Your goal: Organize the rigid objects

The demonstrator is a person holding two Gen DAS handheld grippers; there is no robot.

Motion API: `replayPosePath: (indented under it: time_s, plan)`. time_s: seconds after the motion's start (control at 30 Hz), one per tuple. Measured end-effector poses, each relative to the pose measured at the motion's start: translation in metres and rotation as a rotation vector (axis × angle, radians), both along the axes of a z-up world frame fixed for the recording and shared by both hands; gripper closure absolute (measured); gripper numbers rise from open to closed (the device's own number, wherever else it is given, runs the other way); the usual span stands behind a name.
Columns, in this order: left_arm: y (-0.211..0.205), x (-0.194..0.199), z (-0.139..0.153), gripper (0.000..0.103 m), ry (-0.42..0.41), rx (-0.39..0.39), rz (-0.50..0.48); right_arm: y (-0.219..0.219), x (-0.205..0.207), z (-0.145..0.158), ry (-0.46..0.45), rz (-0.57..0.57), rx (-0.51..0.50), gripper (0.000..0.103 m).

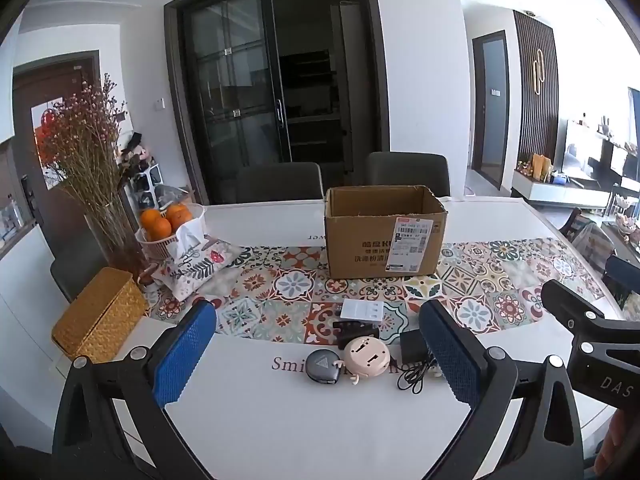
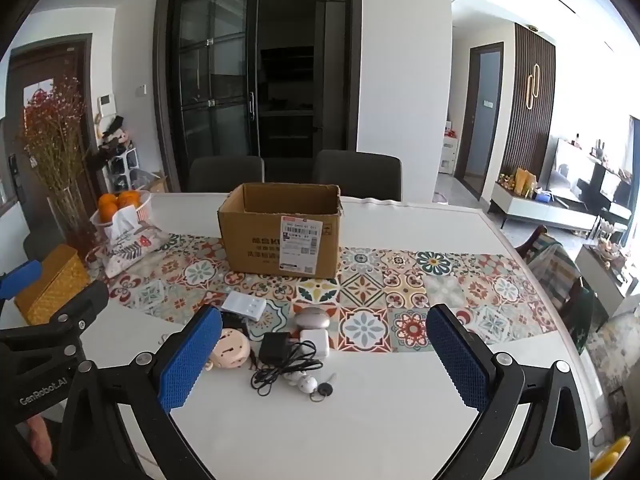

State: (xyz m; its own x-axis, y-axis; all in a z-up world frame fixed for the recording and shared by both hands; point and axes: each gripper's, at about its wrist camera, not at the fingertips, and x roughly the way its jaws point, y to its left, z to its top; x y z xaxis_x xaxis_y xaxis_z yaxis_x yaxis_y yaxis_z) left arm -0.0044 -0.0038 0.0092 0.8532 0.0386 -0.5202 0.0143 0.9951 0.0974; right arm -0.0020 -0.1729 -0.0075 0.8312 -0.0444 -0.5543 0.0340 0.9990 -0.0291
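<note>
A cluster of small items lies on the worktop [image 2: 380,432] near its front edge: a pink round gadget [image 1: 366,354], a grey disc [image 1: 322,366], a black charger [image 2: 274,347] with tangled cord, a white plug [image 2: 315,342], a silver case [image 2: 313,317] and a white flat box [image 2: 244,305]. Beyond them stands the open cardboard box [image 2: 280,230], likely their destination. The left gripper [image 1: 316,360] and right gripper [image 2: 324,356] both hover wide open and empty. Best start with an outlying piece, clear of the cord. Open room lies to the right; the basket [image 1: 98,314] crowds the left.
</note>
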Motion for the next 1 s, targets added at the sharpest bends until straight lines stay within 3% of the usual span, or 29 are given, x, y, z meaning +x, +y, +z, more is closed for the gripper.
replayPosePath:
  time_s: [1.0]
  plan:
    - [0.0001, -0.003, -0.0001, 0.0, -0.013, -0.014, -0.014, -0.001, -0.0019, 0.0042, -0.021, 0.007, -0.002, 0.0]
